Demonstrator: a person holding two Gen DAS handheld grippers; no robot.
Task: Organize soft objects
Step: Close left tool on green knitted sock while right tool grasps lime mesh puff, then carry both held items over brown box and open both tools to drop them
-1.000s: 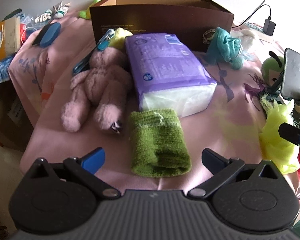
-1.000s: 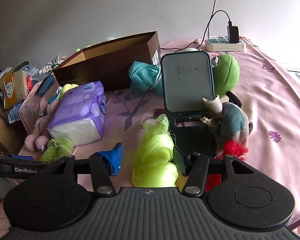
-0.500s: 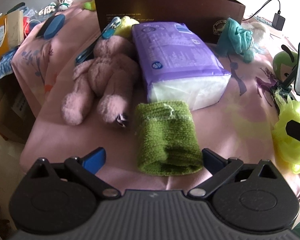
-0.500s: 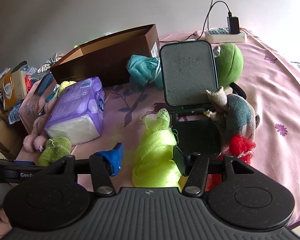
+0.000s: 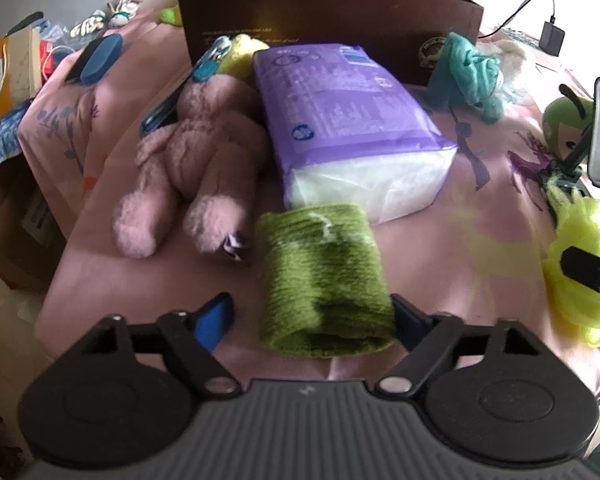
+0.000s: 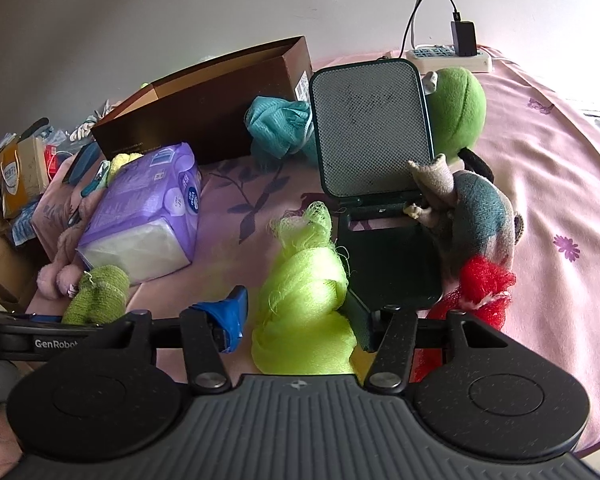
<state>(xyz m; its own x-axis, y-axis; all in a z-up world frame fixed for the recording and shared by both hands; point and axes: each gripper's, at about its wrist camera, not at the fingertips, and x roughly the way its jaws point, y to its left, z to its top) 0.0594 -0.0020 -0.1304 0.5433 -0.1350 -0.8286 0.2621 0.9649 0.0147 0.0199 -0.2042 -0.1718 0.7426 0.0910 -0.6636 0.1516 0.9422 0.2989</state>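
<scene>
In the left wrist view, the left gripper [image 5: 312,316] is low over the near edge of a pink floral bedsheet [image 5: 480,236]. Its jaws are closing around a rolled green knitted cloth [image 5: 322,276]: the right finger lies against the roll's right side, while the blue-padded left finger stands clear of it with bare sheet between. Just beyond the roll lies a purple pack of tissues [image 5: 340,112], touching its far end. Left of the pack sprawls a pink plush bunny [image 5: 188,160]. A brown cardboard box [image 5: 328,28] stands open at the far side, with a teal mesh cloth [image 5: 468,72] at its right corner.

In the right wrist view, the right gripper [image 6: 300,316] has its jaws closing at a middling gap on a neon yellow-green mesh cloth [image 6: 304,304], which bulges up between the fingers; the blue-taped left finger stands just off it, so no firm pinch shows. Just right of the mesh is a dark green folding stand [image 6: 372,132], its panel upright. A green frog plush [image 6: 458,108] sits behind it, and a grey-and-teal plush animal [image 6: 480,212] leans at its right, above a red mesh cloth [image 6: 480,284]. A white power strip [image 6: 448,58] lies far back.
</scene>
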